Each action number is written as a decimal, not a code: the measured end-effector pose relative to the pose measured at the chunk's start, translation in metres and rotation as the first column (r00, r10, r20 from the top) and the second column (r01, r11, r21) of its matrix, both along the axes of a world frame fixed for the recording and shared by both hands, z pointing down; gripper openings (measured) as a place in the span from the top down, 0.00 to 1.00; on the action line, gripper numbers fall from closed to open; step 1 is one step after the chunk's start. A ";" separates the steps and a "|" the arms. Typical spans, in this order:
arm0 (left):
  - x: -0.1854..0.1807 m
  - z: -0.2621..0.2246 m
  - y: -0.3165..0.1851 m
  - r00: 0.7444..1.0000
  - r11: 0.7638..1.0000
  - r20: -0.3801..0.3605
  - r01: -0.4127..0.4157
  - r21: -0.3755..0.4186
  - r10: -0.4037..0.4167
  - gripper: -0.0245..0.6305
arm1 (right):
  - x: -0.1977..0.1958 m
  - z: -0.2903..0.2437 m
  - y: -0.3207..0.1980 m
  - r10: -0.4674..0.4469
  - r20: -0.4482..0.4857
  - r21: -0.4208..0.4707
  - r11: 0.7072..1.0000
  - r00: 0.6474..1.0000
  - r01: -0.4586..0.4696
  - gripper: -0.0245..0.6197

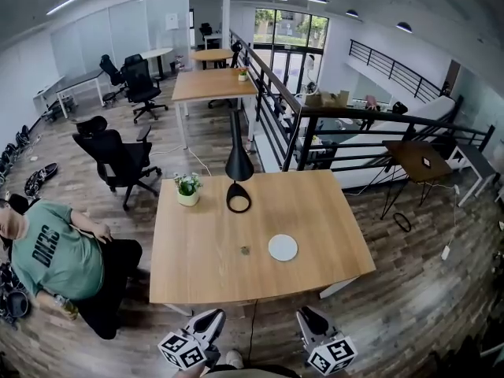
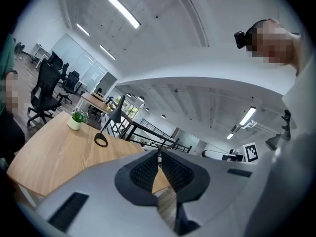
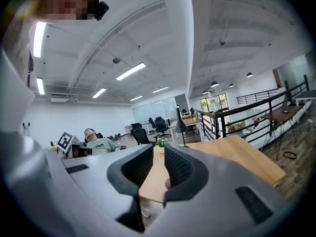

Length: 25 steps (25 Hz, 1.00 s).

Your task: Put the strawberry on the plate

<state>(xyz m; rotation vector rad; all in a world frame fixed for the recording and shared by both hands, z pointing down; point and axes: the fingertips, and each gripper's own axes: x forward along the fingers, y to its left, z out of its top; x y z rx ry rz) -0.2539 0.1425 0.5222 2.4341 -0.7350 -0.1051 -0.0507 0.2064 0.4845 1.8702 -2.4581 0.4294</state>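
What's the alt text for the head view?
Seen from above, a wooden table holds a white plate with a small object, likely the strawberry, just left of it. The left tongs and right tongs sit at the bottom edge, short of the table; a black lamp and potted plant stand at its far side.

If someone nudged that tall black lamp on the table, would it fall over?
Possibly. The lamp is tall and slim, its cone shade above a small ring base, so it looks top-heavy. A push low down would probably just slide it across the table.
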 end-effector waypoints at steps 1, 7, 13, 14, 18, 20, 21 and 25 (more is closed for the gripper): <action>-0.003 0.002 -0.003 1.000 1.000 -0.005 -0.001 0.001 0.001 0.95 | -0.003 0.003 -0.003 0.001 -0.003 -0.002 1.000 1.000 -0.001 0.88; -0.024 0.006 -0.027 1.000 1.000 -0.022 0.001 0.004 -0.001 0.95 | -0.031 0.005 -0.027 -0.011 -0.017 -0.006 1.000 1.000 0.011 0.88; -0.031 0.015 -0.048 0.999 1.000 -0.031 0.024 -0.004 -0.024 0.95 | -0.035 0.013 -0.054 -0.032 -0.031 -0.015 0.999 0.999 0.032 0.88; -0.031 0.016 -0.052 0.999 1.000 -0.029 0.030 -0.007 -0.030 0.95 | -0.034 0.015 -0.059 -0.038 -0.030 -0.019 0.999 0.999 0.037 0.88; -0.030 0.017 -0.068 0.998 0.998 -0.020 0.067 -0.019 -0.068 0.95 | -0.030 0.026 -0.088 -0.069 -0.023 -0.044 0.997 0.997 0.068 0.88; -0.030 0.021 -0.081 0.995 0.995 -0.011 0.095 -0.028 -0.096 0.95 | -0.028 0.032 -0.107 -0.098 -0.030 -0.051 0.994 0.995 0.097 0.88; -0.028 0.023 -0.087 0.994 0.993 -0.005 0.110 -0.032 -0.110 0.95 | -0.025 0.035 -0.118 -0.115 -0.040 -0.053 0.992 0.993 0.113 0.88; -0.009 0.030 -0.117 0.988 0.988 0.029 0.152 -0.035 -0.151 0.95 | -0.008 0.051 -0.165 -0.182 -0.082 -0.081 0.981 0.980 0.176 0.88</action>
